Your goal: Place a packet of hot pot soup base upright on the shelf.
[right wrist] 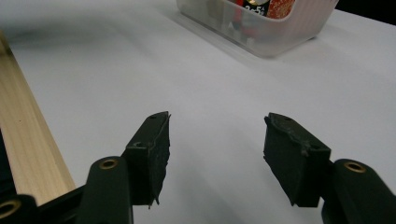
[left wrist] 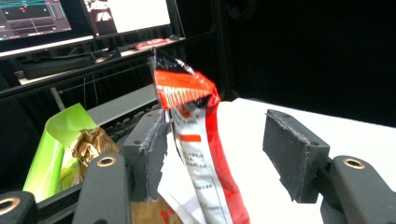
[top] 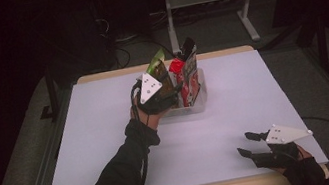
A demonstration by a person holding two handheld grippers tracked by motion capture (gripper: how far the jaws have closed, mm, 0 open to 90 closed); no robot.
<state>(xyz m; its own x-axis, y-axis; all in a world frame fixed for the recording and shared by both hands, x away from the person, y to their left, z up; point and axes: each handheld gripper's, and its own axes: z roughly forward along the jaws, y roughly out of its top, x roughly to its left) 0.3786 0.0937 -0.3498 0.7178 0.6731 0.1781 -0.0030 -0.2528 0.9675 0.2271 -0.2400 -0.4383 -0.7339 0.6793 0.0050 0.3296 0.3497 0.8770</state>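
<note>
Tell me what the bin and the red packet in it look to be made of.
Clear rectangular bin: seemingly frosted translucent plastic; its contents show dimly through the wall. Red-and-white snack packet: probably thin glossy plastic film; it creases and catches light, with a crimped top edge.

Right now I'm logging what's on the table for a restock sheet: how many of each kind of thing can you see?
Clear plastic bin: 1
Red-and-white snack packet: 1
Green snack packet: 1
Black-topped packet at the bin's far end: 1
Handheld grippers, left gripper and right gripper: 2
Total: 6. More packets may sit hidden behind these.
</note>
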